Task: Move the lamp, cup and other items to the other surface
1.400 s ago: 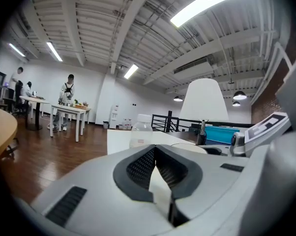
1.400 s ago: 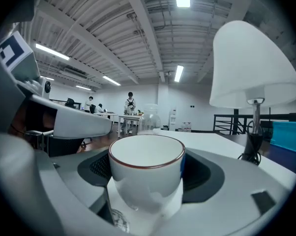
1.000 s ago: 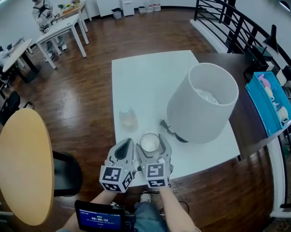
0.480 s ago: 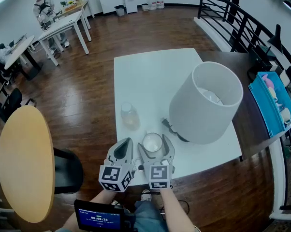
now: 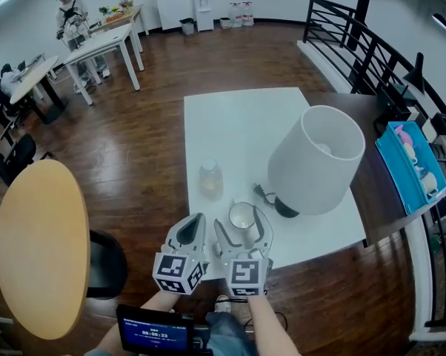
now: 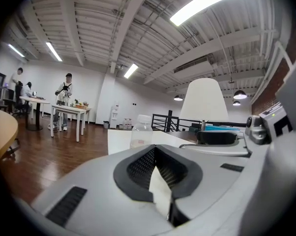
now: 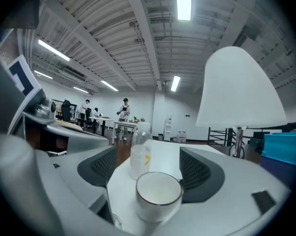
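A white cup point(image 5: 243, 216) stands near the front edge of the white table point(image 5: 230, 124). My right gripper point(image 5: 242, 222) straddles it with its jaws closing; in the right gripper view the cup point(image 7: 159, 193) sits between the fingers point(image 7: 96, 170) with a gap on its left side. My left gripper point(image 5: 195, 225) hovers just left of it, shut and empty, its jaws point(image 6: 160, 186) meeting. A clear plastic bottle point(image 5: 211, 179) stands behind the cup. The lamp point(image 5: 315, 162), with its big white shade, stands to the right, its cord lying towards the cup.
A dark table point(image 5: 371, 191) adjoins the white one on the right, holding a blue tray point(image 5: 403, 162). A black railing point(image 5: 356, 35) runs behind it. At my left are a round yellow table point(image 5: 38, 251) and a black chair point(image 5: 104, 265). People stand by far tables point(image 5: 97, 39).
The head view has drifted a little, so the table sits further right in the picture. Both grippers hold about the same place, and the cup stays between the right jaws.
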